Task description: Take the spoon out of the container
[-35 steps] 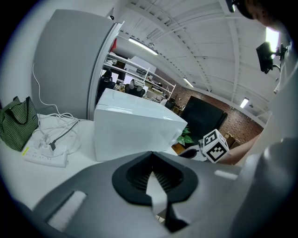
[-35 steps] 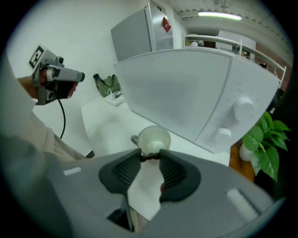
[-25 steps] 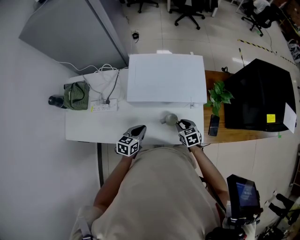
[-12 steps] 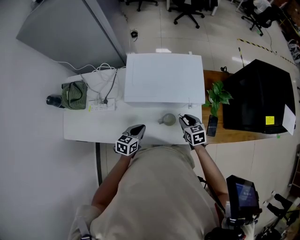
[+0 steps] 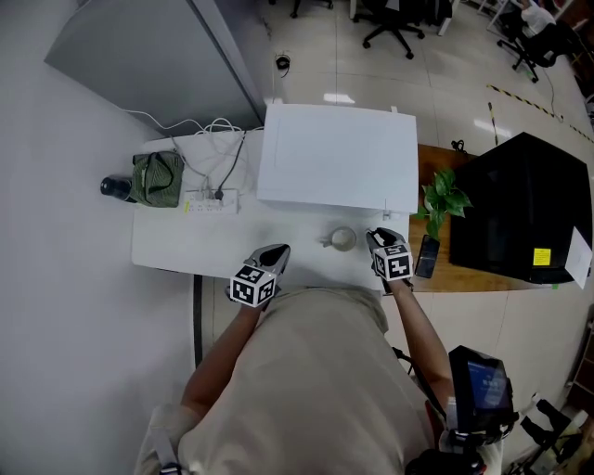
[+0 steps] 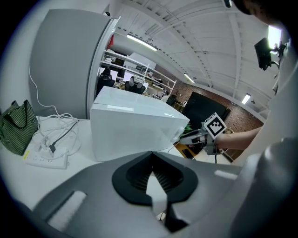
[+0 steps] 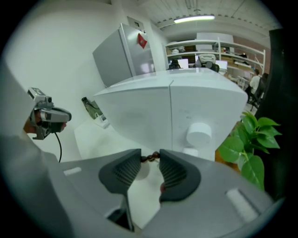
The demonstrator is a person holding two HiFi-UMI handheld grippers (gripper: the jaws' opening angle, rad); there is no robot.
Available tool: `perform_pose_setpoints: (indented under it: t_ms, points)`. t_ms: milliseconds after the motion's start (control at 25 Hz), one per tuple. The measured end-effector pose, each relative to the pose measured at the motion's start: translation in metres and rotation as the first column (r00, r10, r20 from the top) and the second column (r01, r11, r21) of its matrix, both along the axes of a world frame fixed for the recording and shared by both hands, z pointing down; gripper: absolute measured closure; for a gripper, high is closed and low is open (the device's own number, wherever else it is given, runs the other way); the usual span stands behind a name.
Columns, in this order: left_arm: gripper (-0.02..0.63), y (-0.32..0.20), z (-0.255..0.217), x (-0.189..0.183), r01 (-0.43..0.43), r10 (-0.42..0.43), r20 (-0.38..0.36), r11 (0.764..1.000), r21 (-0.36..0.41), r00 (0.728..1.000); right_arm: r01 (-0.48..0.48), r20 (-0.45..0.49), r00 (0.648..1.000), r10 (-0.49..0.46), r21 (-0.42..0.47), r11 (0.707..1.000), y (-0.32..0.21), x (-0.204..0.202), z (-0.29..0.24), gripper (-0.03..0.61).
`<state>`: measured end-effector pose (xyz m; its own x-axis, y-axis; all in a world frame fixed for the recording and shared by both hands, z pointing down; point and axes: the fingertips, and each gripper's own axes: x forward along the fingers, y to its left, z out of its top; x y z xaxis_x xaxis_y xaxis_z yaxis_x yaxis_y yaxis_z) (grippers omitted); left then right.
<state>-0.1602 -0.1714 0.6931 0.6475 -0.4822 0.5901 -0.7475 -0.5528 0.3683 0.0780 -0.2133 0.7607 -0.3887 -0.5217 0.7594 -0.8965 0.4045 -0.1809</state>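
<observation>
spoon (image 7: 148, 158): thin dark beaded handle, at cup (image 5: 342, 238), table (image 5: 186, 252) front
right gripper (image 7: 150, 156): tips pinching handle
left gripper (image 6: 151, 155): jaws together, empty
handling: likely light, stiff, may pivot; grip mid-handle

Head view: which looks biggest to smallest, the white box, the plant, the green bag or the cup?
1. White box, largest.
2. Plant and green bag look about alike.
3. Cup, smallest.

Open-plan office, maybe a lab. Rolling office chairs (image 5: 390, 19) at 12 o'clock on tiled floor (image 5: 371, 79); stocked shelves (image 7: 219, 51); white surface (image 5: 186, 246) with power strip (image 5: 212, 201); potted plant (image 5: 444, 197) at 3 o'clock.
</observation>
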Motion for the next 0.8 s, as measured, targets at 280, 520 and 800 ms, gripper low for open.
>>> perform_pose_setpoints:
  t_ms: [280,520,800]
  points:
    - [0.614,0.001,0.001,0.001,-0.001,0.001,0.013,1.000,-0.010,1.000,0.018,0.012,1.000,-0.018,-0.007,1.000,0.001,0.004,0.024,0.453]
    - [0.614,0.000,0.002,0.001,-0.013,0.014,0.022,1.000,-0.016,1.000,-0.012,0.012,1.000,0.013,-0.035,0.999,0.014,0.014,0.039,0.453]
    - [0.614,-0.004,0.001,0.002,-0.026,0.026,0.027,1.000,-0.017,0.999,-0.045,0.020,0.999,0.046,-0.049,0.998,0.026,0.022,0.046,0.453]
